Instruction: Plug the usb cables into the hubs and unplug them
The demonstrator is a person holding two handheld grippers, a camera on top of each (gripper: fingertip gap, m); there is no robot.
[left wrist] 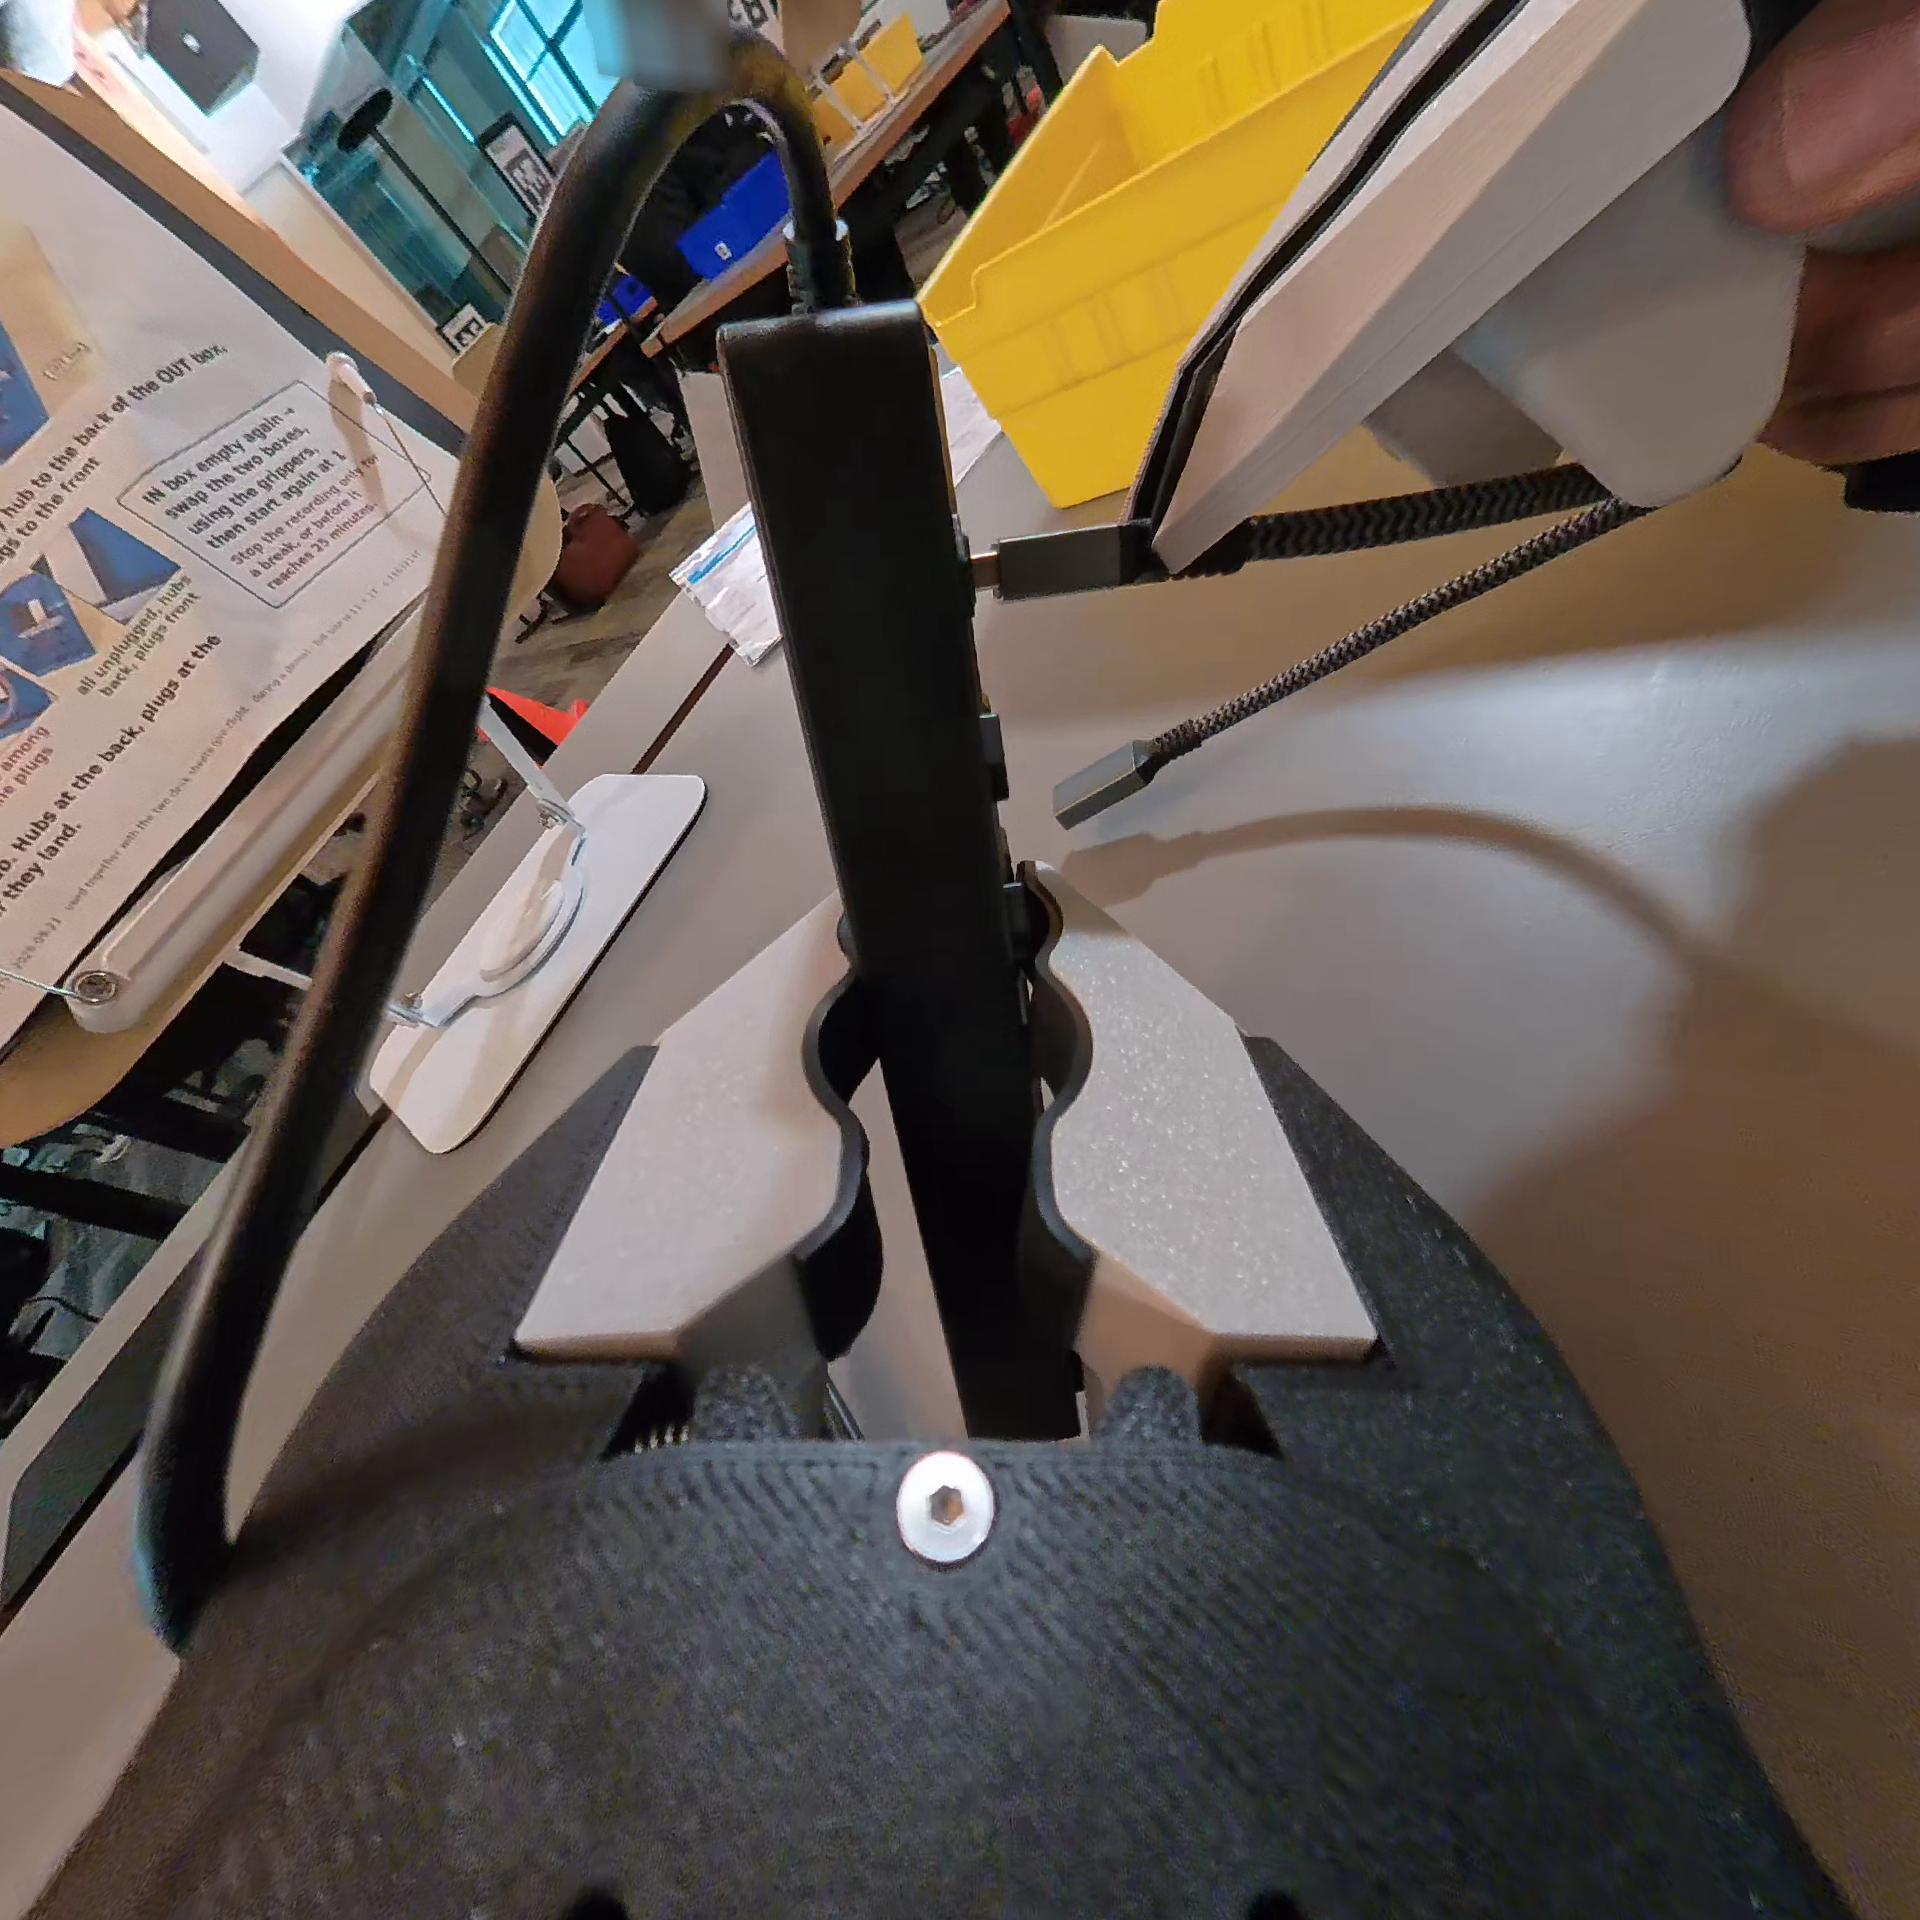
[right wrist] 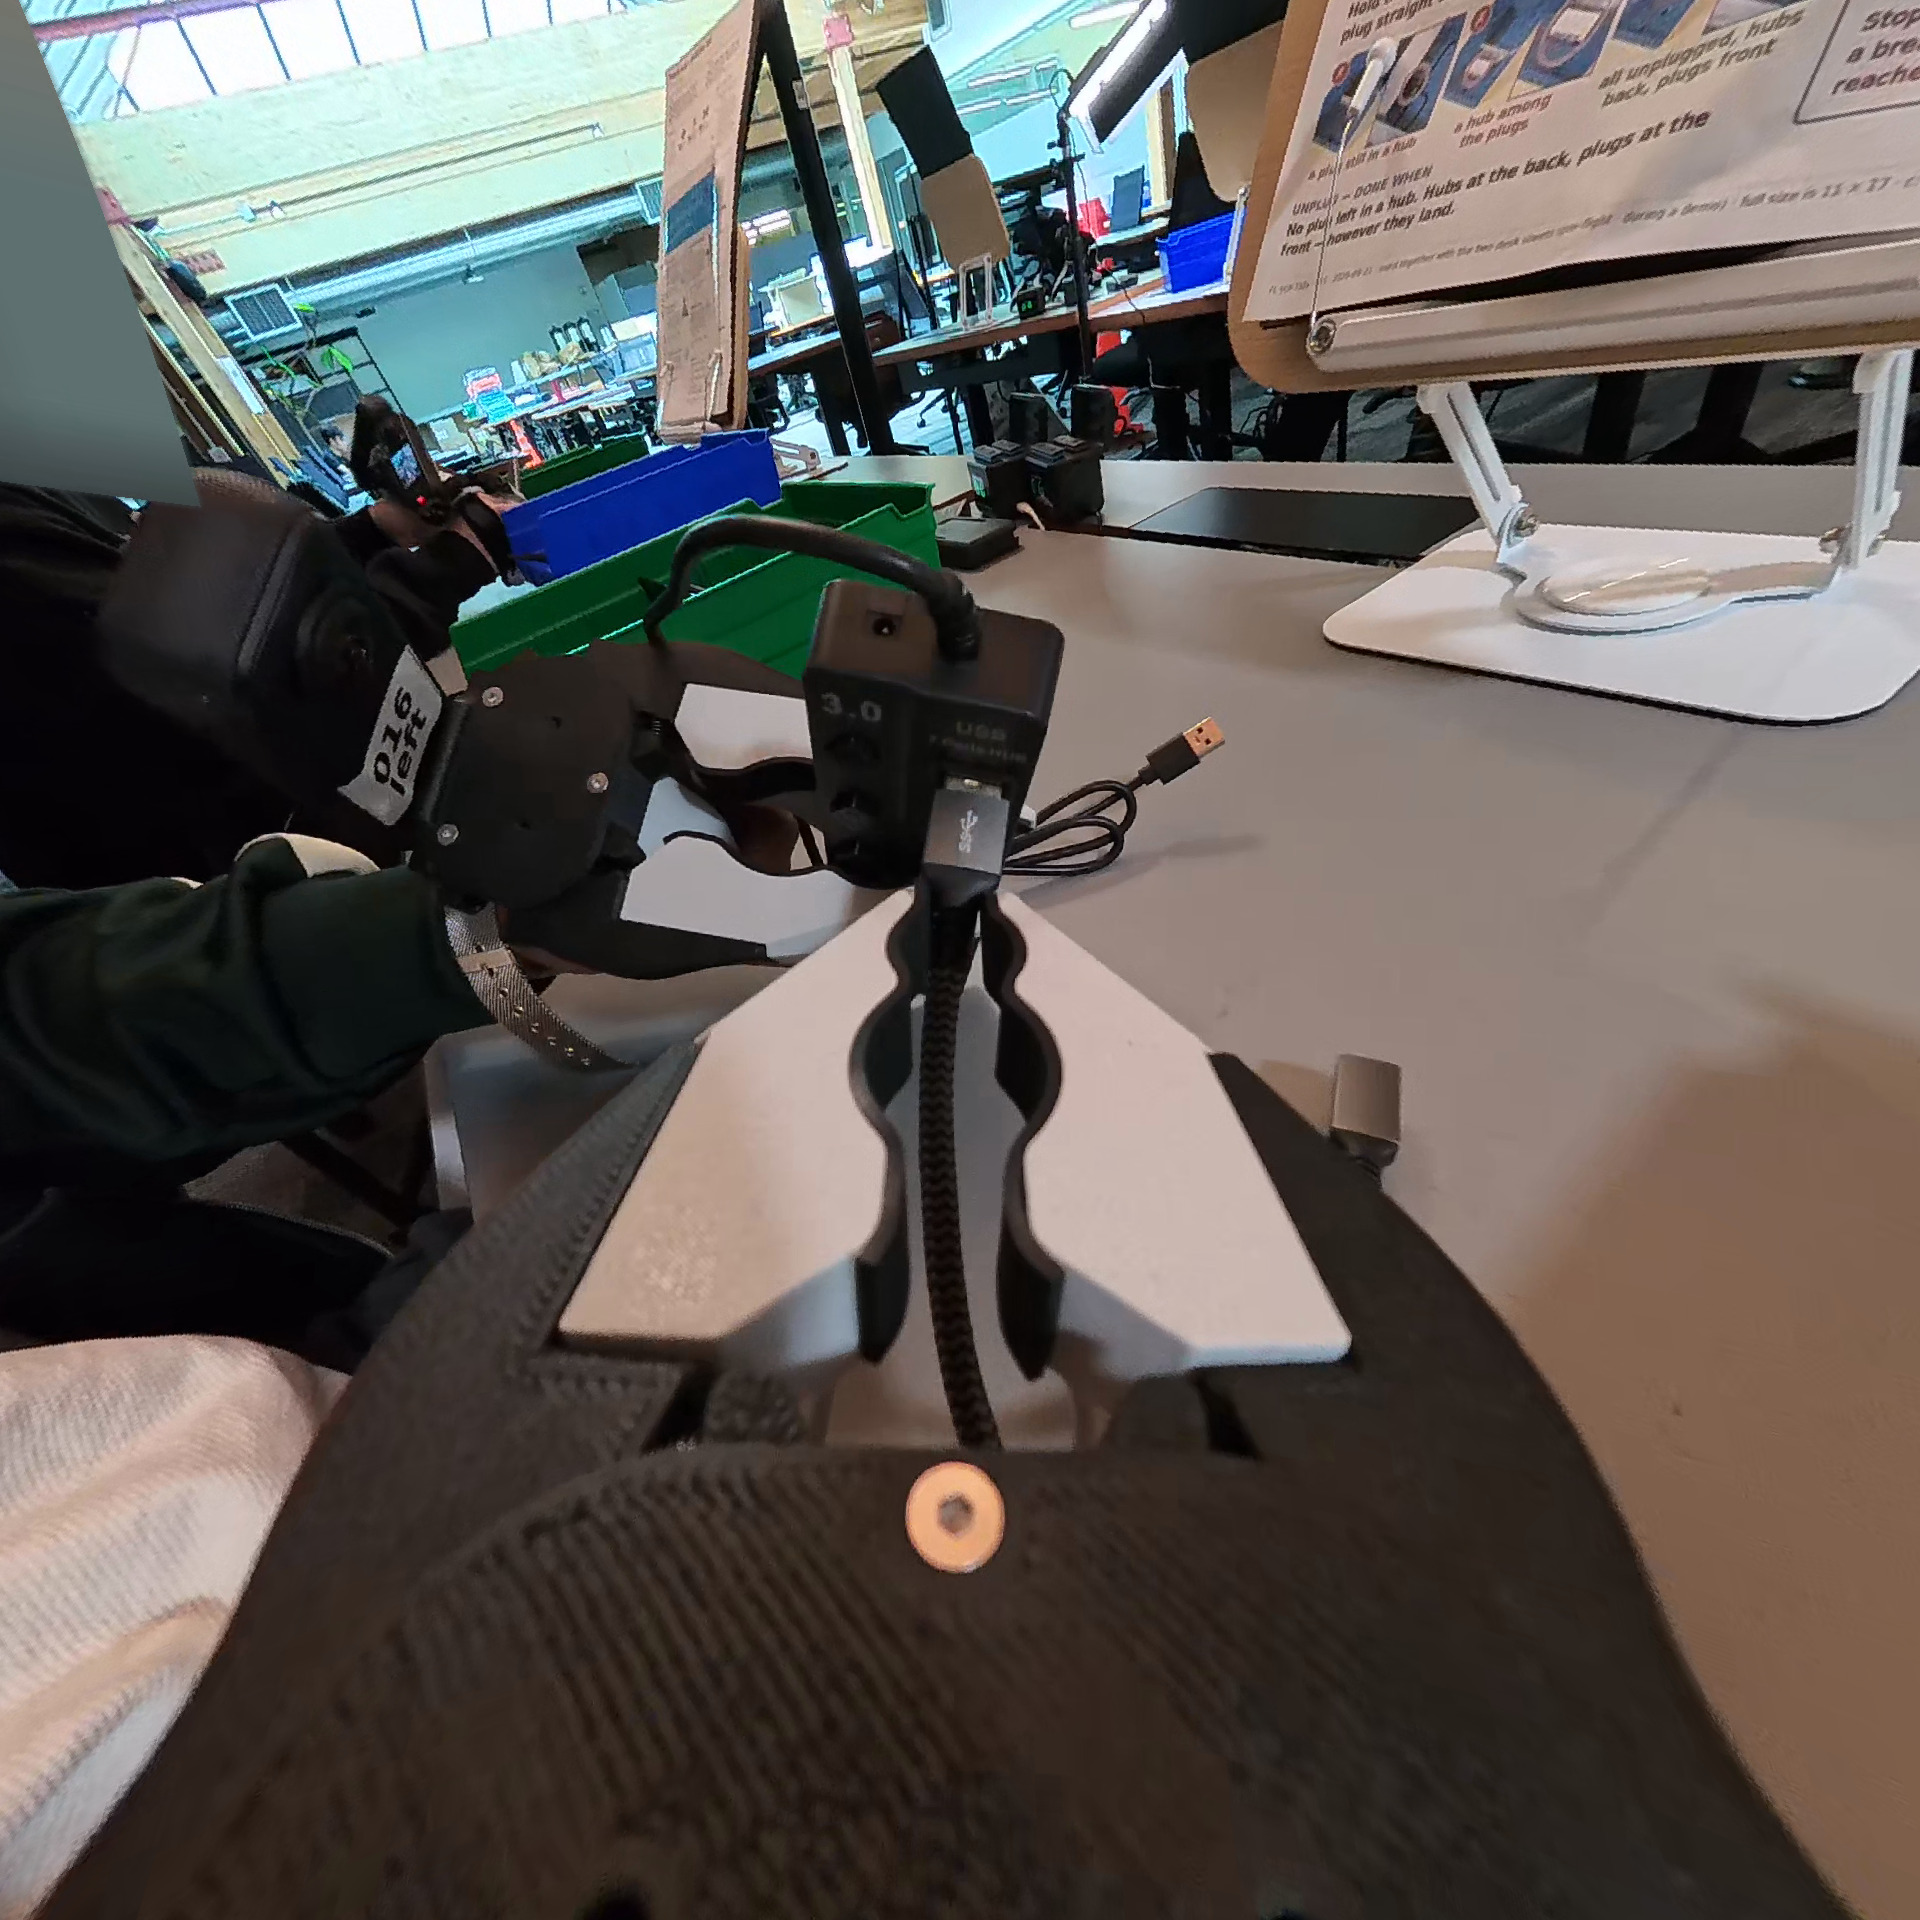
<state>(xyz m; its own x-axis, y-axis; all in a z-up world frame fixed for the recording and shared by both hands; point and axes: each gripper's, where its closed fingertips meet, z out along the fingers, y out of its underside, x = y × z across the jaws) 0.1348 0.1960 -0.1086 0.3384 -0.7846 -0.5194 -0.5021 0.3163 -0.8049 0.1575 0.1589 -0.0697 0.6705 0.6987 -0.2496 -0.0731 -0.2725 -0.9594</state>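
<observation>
My left gripper (left wrist: 940,914) is shut on a black USB hub (left wrist: 862,644) and holds it upright above the table; its black lead (left wrist: 416,727) loops off to the left. My right gripper (right wrist: 948,914) is shut on the rear of a grey USB plug (right wrist: 966,831) on a braided cable (right wrist: 951,1143). The plug (left wrist: 1060,561) meets a side port of the hub (right wrist: 935,707), with a short bit of metal tip showing. The right gripper (left wrist: 1153,540) enters from the upper right. The left gripper (right wrist: 800,821) comes in from the left. The cable's other grey plug (left wrist: 1107,795) hangs free.
A yellow bin (left wrist: 1091,312) stands behind the hub. Green (right wrist: 727,592) and blue (right wrist: 644,509) bins sit at the far left. An instruction sheet on a white stand (right wrist: 1621,634) is at the right. The hub lead's coil and plug (right wrist: 1190,748) lie on the grey table (right wrist: 1455,935).
</observation>
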